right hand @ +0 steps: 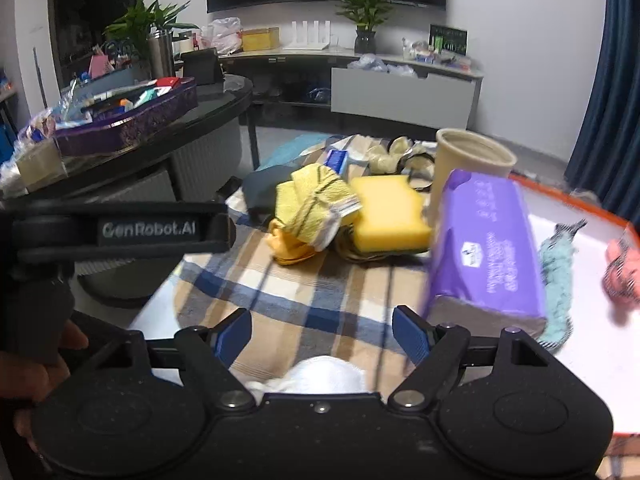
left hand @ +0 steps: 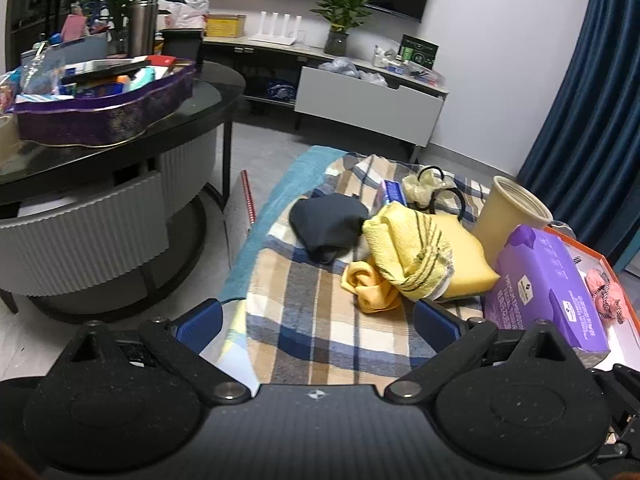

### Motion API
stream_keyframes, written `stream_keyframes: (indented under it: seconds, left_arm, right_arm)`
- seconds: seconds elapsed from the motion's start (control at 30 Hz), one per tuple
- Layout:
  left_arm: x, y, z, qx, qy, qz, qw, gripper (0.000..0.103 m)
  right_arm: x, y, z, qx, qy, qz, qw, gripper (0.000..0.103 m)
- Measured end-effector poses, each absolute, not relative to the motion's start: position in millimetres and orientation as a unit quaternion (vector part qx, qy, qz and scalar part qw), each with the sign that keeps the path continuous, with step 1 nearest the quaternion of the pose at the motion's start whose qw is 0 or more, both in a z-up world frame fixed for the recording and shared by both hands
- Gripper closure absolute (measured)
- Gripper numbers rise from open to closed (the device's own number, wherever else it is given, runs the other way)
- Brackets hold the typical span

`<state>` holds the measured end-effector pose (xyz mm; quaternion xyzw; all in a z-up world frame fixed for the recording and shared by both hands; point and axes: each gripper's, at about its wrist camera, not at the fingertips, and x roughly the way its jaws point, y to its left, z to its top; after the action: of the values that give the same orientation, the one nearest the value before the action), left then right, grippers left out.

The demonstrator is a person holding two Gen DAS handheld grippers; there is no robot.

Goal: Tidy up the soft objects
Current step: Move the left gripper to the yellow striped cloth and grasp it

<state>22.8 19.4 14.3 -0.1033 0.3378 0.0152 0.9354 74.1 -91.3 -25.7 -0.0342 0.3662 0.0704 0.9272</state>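
Soft things lie on a plaid blanket [left hand: 320,320]: a dark cloth [left hand: 328,228], a yellow striped cloth [left hand: 412,248], an orange-yellow rag [left hand: 370,284] and a yellow sponge [left hand: 464,256]. A purple tissue pack [left hand: 548,280] leans at the edge of an orange-rimmed white tray [right hand: 588,320] holding a pink item [right hand: 620,276] and a teal knitted piece [right hand: 556,280]. My left gripper [left hand: 316,320] is open and empty above the blanket. My right gripper [right hand: 322,336] is open over the blanket; a white soft item [right hand: 324,376] lies just below it. The left gripper's body [right hand: 120,228] shows in the right wrist view.
A beige cup [left hand: 508,216] stands behind the sponge. Hair ties and a small blue box [left hand: 394,192] lie at the blanket's far end. A dark round table [left hand: 120,152] with a purple tray of clutter stands to the left. A TV cabinet [left hand: 360,96] lines the far wall.
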Motion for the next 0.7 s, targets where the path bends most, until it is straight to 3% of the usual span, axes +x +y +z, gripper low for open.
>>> stream_keyframes:
  seconds: [0.53, 0.57, 0.7]
  left_arm:
    - [95.5, -24.2, -3.9, -0.071, 0.333, -0.077, 0.937, 0.000]
    - [99.4, -25.0, -7.7, -0.065, 0.334, -0.076, 0.937, 0.007]
    - [106.9, -14.5, -18.2, -0.088, 0.349, -0.096, 0.928, 0.058]
  right_arm:
    - [73.0, -114.6, -35.1, -0.002, 0.368, 0.093, 0.925, 0.012]
    - [73.2, -114.9, -35.8, 0.000, 0.366, 0.097, 0.926, 0.012]
    - [75.0, -112.5, -38.5, -0.007, 0.361, 0.106, 0.926, 0.012]
